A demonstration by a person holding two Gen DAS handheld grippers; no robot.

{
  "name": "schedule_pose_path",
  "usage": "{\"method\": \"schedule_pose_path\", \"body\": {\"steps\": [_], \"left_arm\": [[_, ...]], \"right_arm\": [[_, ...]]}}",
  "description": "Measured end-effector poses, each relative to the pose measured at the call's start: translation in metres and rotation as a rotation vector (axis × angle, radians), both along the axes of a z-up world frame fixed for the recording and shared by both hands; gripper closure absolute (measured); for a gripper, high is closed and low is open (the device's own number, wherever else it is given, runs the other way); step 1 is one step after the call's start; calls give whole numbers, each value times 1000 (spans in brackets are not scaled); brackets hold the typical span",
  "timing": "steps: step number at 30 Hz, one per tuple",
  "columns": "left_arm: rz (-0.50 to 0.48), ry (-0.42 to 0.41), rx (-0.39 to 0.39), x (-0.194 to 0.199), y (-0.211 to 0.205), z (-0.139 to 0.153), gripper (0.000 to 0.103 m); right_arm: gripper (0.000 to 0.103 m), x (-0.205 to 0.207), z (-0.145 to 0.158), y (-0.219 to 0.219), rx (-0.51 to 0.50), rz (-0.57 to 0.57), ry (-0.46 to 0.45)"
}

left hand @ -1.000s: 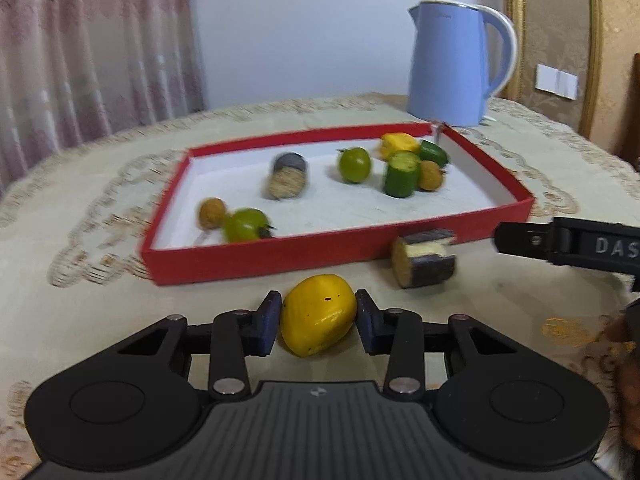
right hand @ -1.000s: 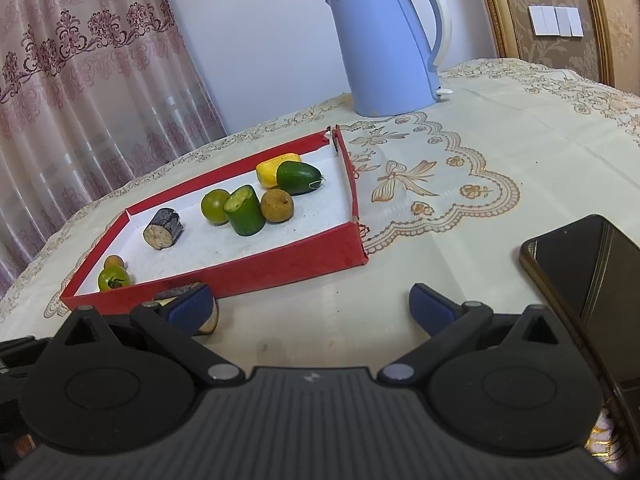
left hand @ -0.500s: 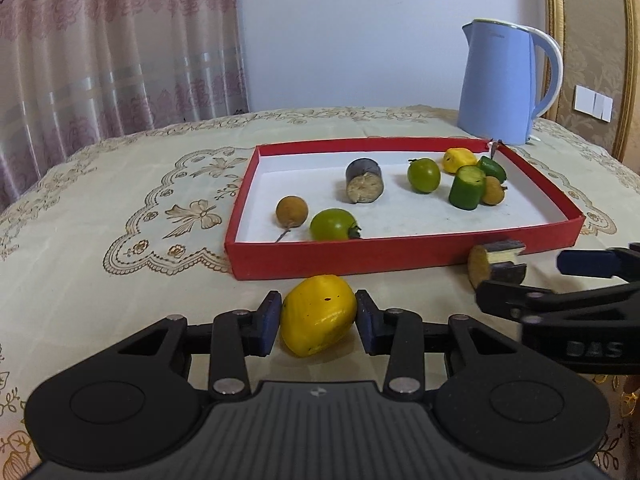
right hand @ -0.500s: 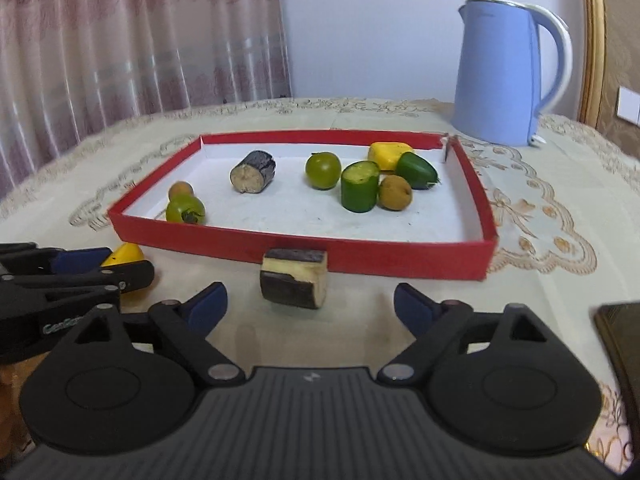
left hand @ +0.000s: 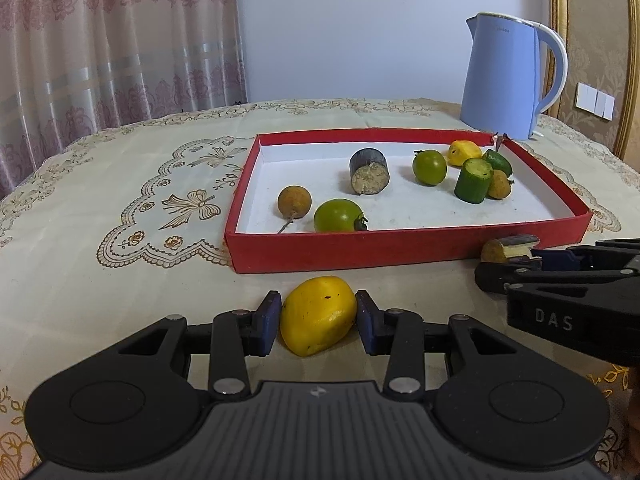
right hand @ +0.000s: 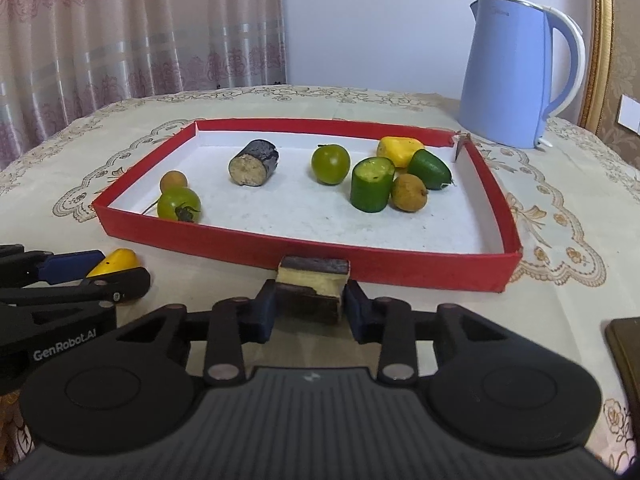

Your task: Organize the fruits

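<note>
My left gripper (left hand: 317,322) is shut on a yellow fruit (left hand: 316,320) on the tablecloth just in front of the red tray (left hand: 400,248). My right gripper (right hand: 308,312) is shut on a dark-skinned cut piece with pale flesh (right hand: 312,286) against the tray's front wall (right hand: 400,268). That piece also shows in the left wrist view (left hand: 508,248), and the yellow fruit shows in the right wrist view (right hand: 116,262). The tray holds several fruits: green tomatoes, brown longans, a cucumber piece, a dark cylinder and a yellow piece.
A blue kettle (left hand: 512,80) stands behind the tray's far right corner. A dark phone (right hand: 624,356) lies on the cloth at the right. The embroidered tablecloth (left hand: 120,200) covers the table. Curtains hang at the back left.
My right gripper has moved forward to the dark cut piece and shut on it. My left gripper still holds the yellow fruit; its view has swung left.
</note>
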State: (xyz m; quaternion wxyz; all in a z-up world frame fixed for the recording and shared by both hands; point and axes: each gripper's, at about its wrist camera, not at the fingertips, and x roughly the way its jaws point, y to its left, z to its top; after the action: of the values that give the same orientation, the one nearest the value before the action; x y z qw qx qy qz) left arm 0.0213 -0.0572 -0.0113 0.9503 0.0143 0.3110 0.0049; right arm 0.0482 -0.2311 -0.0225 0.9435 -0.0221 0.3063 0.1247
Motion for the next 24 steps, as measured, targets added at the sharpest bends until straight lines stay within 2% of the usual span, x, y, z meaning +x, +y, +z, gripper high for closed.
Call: {"method": "schedule_pose_path", "body": {"steps": [5,9,12,14,17,21,24], "left_arm": [[-4,0,30,0,-4,-1,63],[11,-7,67,0,-8,-2,55],[12,-9,74,0,-8,-2,55],[13,-11,80,0,-9,-2,55],[7,-8,64,-1,-9,-2,64],[23,0,60,0,-10,-1,64],[27,6,59,0,-11,2,64]], "right_arm": [[69,-10,2,-14,34,5,11],[69,-19,4,-29,33,-19,-3],[69,-16,1,-38,40,-35,7],[70,-16,-2,-40,43,-34,5],[70,-17,-4,-38,27,-30,-8],[70,-20,-6,-34,-7,-26,-32],[69,-20,-6,-35,15,-24,-28]]}}
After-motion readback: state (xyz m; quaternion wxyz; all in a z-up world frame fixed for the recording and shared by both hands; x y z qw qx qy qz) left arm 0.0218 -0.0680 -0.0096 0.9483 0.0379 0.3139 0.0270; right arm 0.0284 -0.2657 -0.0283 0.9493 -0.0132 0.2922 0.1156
